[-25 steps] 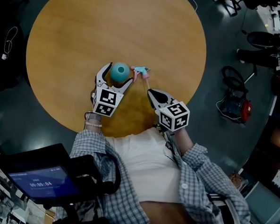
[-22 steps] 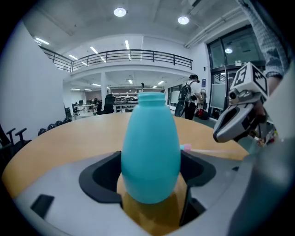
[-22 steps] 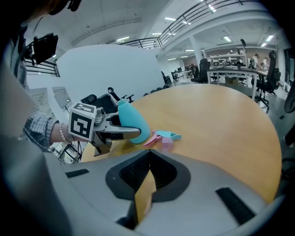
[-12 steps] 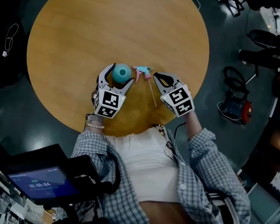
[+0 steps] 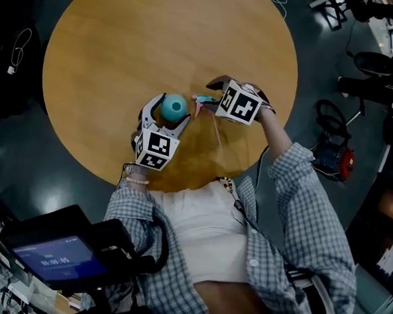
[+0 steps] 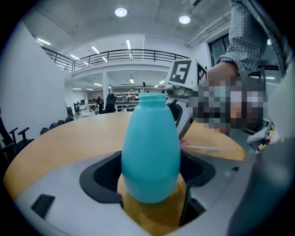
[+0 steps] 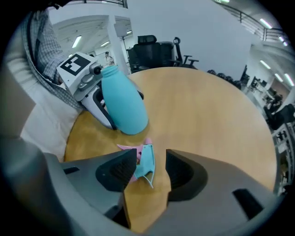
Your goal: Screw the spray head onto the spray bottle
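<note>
A teal spray bottle [image 5: 174,106] stands upright on the round wooden table [image 5: 143,50]. My left gripper [image 5: 170,112] is shut on its wide body, and in the left gripper view both pads touch the bottle [image 6: 150,152]. The teal and pink spray head [image 5: 203,101] lies on the table just right of the bottle, its thin tube [image 5: 216,128] trailing toward me. My right gripper [image 5: 212,97] points steeply down over the head. Its jaws have just been opening, and the spray head [image 7: 145,166] lies between them with a gap beside the right pad.
The bottle and spray head sit near the table's front edge, close to my body. On the dark floor to the right are a red and black device [image 5: 332,151] and chair bases [image 5: 376,62]. A small screen [image 5: 56,254] is at lower left.
My right gripper moved from the table's front edge up to the spray head, rolled over and went from shut to open. The left gripper and bottle stayed put.
</note>
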